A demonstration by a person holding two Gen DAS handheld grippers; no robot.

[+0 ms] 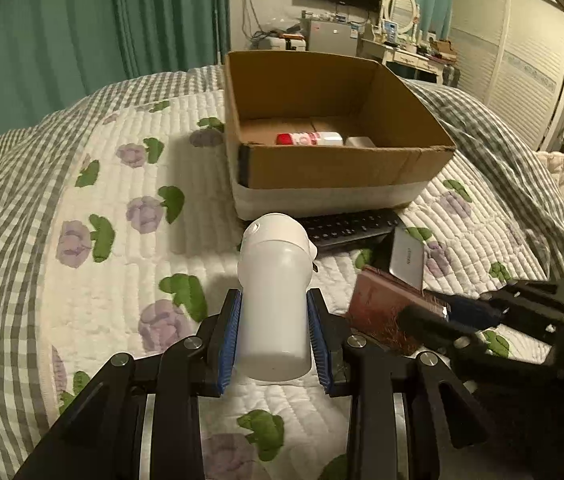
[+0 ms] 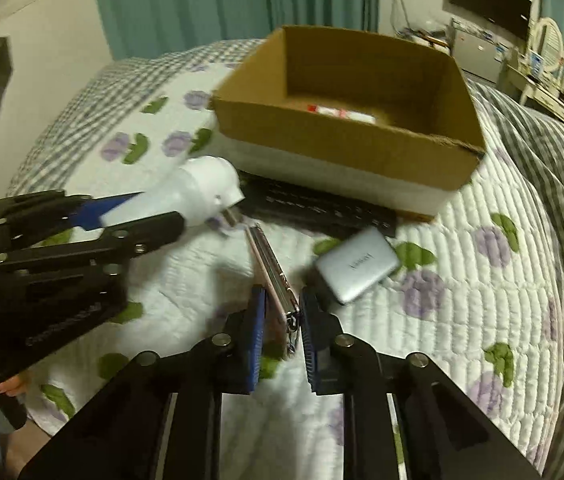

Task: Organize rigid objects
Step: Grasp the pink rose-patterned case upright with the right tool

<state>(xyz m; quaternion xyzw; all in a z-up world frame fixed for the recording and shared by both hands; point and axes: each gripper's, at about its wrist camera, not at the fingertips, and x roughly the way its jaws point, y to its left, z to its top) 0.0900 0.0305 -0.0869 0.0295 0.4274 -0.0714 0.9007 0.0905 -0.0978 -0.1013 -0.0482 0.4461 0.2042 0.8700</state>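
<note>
The left gripper clamps a white plastic bottle with a rounded cap, lifted over the flowered quilt. The right gripper pinches a thin pink flat case with a metal edge (blurred). Ahead of both sits an open brown cardboard box; a silver rectangular power bank lies just right of the right gripper.

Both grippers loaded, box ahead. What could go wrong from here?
1. The right gripper pinches the thin brown wallet by one end only; it may swing or slip.
2. The left gripper holds the smooth white bottle low on its body; it might slide.
3. The cardboard box wall is tall; a low carry could clip it.
</note>
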